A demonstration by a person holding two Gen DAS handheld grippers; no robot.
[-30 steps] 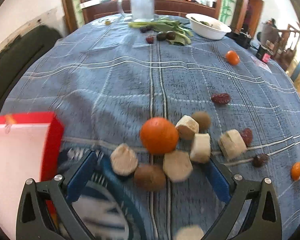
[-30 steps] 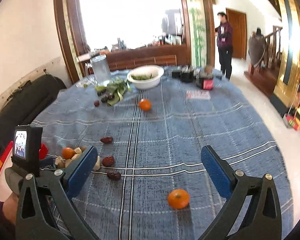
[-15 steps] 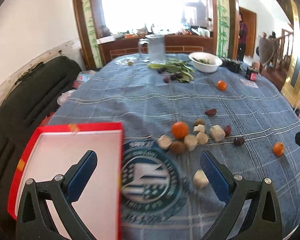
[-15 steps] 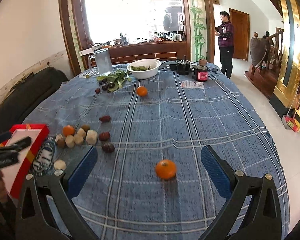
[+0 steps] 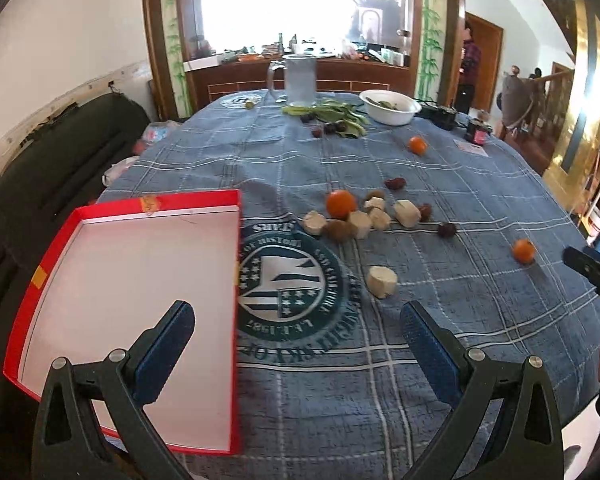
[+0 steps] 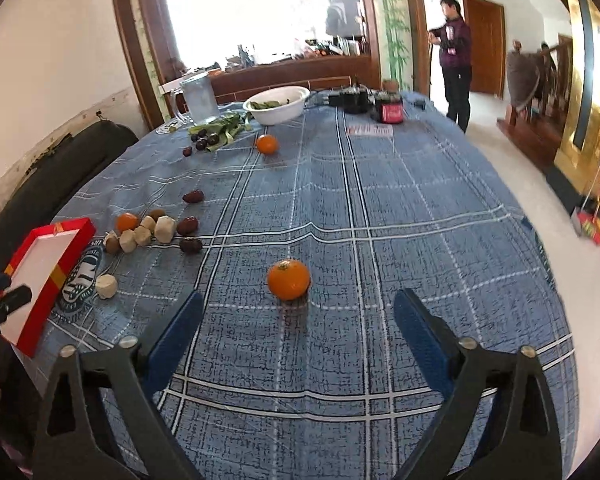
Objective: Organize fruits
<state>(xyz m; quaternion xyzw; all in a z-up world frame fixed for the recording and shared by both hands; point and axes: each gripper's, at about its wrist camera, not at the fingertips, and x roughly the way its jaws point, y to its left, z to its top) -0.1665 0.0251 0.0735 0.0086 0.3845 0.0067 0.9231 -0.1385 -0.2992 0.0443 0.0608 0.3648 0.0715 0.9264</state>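
Hovering spread, right hand-held gripper (image 6: 296, 320) faces tangerine (image 6: 288, 279); left (image 5: 296, 332) likewise spread.

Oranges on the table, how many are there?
3. One orange lies just ahead of the right gripper, one sits in the fruit cluster near the red box, one lies near the white bowl.

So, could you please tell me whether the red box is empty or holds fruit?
Empty: the red box shows only its bare white floor.
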